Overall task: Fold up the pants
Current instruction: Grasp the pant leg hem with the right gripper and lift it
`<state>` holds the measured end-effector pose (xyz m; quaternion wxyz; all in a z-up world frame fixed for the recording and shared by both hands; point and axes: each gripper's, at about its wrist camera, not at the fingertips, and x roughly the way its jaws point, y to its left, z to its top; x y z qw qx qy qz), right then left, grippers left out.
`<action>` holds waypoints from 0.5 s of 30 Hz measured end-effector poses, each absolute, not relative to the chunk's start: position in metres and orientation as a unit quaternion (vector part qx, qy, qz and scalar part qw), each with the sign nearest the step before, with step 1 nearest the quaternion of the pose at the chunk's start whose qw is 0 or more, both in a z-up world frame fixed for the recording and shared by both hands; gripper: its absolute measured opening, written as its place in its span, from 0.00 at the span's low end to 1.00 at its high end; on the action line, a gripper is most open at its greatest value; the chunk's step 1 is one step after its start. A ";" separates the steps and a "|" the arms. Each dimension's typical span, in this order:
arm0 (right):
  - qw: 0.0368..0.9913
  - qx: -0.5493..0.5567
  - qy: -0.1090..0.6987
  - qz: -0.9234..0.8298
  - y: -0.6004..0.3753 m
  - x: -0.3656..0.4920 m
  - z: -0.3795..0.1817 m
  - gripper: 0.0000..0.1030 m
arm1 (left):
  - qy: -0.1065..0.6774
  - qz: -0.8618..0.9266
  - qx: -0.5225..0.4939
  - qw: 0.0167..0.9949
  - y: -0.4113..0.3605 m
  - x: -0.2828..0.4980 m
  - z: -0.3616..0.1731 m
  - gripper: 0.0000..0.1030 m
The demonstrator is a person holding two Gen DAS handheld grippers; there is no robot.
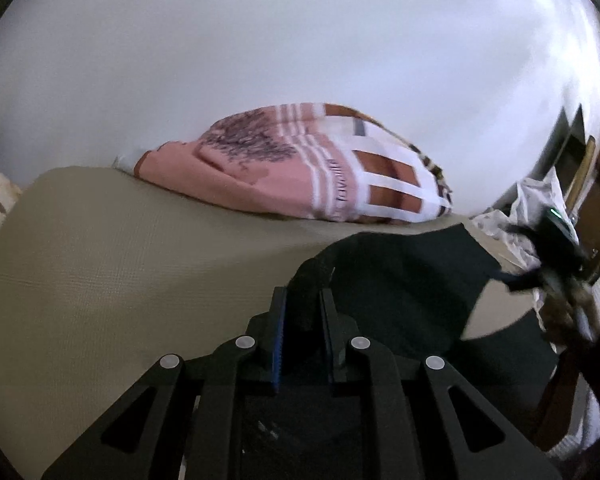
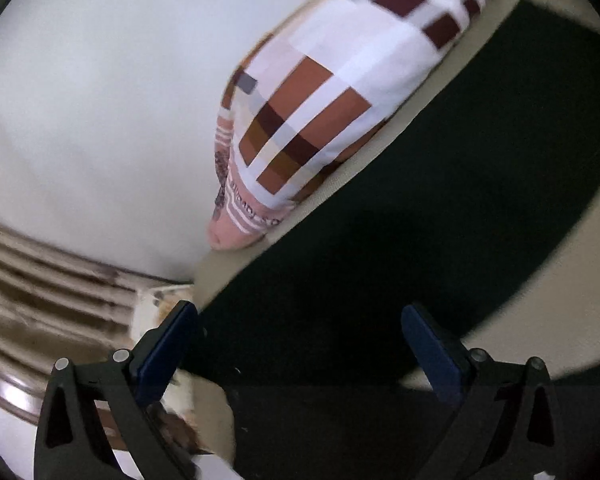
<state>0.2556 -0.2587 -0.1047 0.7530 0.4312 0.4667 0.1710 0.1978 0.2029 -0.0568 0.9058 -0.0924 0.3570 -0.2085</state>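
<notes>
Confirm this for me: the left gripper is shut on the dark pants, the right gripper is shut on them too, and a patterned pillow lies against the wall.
One thing is wrong: the right gripper is open, its jaws wide apart over the dark pants, as the right wrist view shows. The left gripper is shut on them, and the patterned pillow lies against the wall.

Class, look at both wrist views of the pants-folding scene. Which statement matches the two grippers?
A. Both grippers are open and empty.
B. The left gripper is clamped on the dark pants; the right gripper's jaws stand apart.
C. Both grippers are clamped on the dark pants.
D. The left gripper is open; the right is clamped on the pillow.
B: the left gripper pinches a bunched fold of the dark pants, while the right gripper has its jaws wide apart over the cloth.
</notes>
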 end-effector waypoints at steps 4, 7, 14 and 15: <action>0.741 0.428 0.488 0.171 -0.245 0.300 -0.117 0.96 | 0.343 -0.210 -0.100 0.910 0.192 0.160 -0.049 0.15; 0.708 0.461 0.508 0.169 -0.236 0.322 -0.138 0.87 | 0.342 -0.209 -0.121 0.908 0.189 0.133 -0.050 0.15; 0.669 0.483 0.547 0.145 -0.213 0.339 -0.172 0.10 | 0.359 -0.205 -0.125 0.902 0.177 0.103 -0.055 0.15; 0.671 0.476 0.552 0.138 -0.210 0.336 -0.173 0.09 | 0.363 -0.203 -0.126 0.901 0.177 0.102 -0.057 0.15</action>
